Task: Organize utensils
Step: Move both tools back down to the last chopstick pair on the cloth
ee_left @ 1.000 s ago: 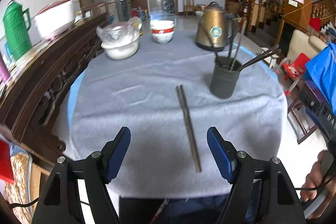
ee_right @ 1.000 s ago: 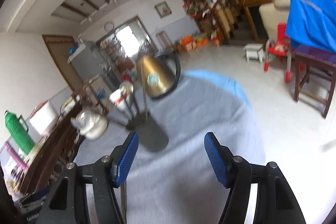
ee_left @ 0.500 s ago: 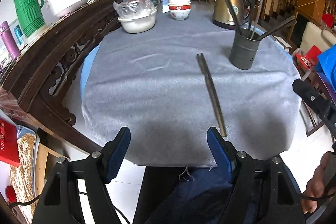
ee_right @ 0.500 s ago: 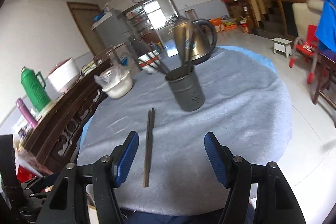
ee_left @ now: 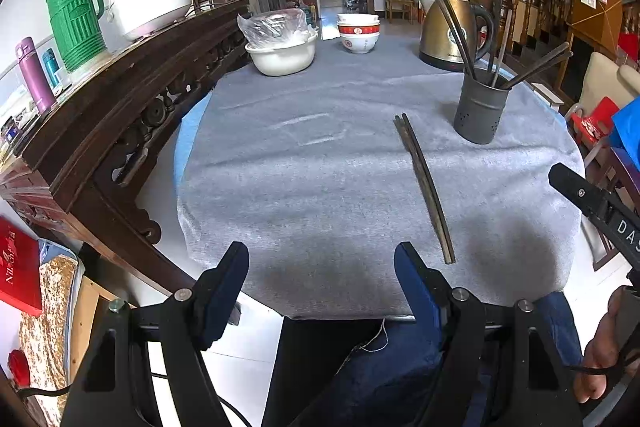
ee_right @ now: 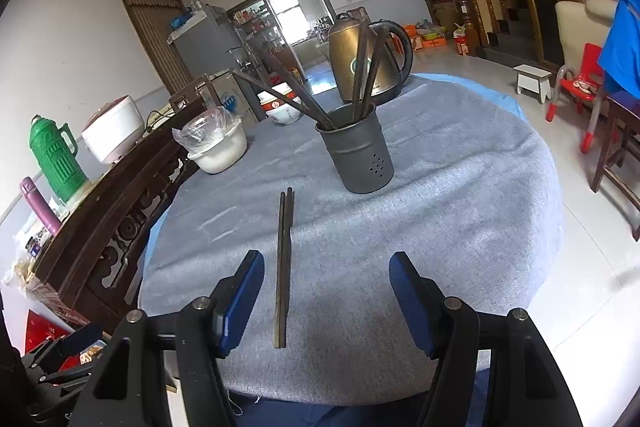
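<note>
Chopsticks (ee_right: 283,267), one pair, flat on grey cloth (ee_right: 460,195).
Long axis near-to-far, far tips toward holder (ee_right: 358,155), just right. Left gripper (ee_left: 320,287) and right gripper (ee_right: 326,291): jaws apart, empty.

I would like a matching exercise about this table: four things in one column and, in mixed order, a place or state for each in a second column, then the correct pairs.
Things
1. chopstick pair
2. utensil holder
3. kettle
4. white basin

Places or states
A. covered with clear plastic
B. lying flat on the grey cloth
C. standing upright with chopsticks in it
D. at the far edge of the table, behind the holder

Pairs: 1-B, 2-C, 3-D, 4-A
</note>
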`<state>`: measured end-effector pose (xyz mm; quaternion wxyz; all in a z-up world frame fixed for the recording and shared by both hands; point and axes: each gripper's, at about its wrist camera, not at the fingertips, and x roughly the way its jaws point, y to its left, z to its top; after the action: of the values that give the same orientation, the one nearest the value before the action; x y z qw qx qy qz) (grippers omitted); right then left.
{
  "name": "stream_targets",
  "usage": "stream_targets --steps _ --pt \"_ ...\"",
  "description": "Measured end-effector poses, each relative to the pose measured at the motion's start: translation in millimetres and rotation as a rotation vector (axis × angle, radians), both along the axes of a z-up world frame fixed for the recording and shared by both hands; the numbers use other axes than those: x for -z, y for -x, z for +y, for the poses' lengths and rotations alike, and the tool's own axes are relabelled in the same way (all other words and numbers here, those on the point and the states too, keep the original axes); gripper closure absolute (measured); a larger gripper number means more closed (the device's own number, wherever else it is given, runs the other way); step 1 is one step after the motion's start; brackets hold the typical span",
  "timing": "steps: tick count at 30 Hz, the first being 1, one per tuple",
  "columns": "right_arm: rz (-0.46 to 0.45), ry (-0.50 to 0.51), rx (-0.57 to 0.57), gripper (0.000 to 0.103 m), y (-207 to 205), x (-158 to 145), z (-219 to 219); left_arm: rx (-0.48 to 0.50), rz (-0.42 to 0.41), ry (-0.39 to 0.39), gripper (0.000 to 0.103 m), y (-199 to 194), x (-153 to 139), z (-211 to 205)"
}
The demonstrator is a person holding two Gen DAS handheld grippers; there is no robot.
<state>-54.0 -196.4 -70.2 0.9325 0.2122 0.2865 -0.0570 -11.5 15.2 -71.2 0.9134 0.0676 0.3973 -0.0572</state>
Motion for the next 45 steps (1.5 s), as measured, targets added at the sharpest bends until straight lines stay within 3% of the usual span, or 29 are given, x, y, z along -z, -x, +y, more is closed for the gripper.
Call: stream_targets --steps 32,43,45 --pt "-0.028 -0.047 0.046 0.034 15.1 0.1 -24.3 0.027 -0.015 -0.062 0.027 7.6 -1.4 -22.5" --pt "-0.02 -0.033 0.036 0.034 13.7 4.3 -21.7 0.012 0.008 -0.027 0.027 3.0 0.8 -16.5" --pt "-0.015 -0.032 0.021 0.038 11.7 6.4 -19.2 -0.003 0.025 -0.008 0.027 -0.8 3.9 -11.9"
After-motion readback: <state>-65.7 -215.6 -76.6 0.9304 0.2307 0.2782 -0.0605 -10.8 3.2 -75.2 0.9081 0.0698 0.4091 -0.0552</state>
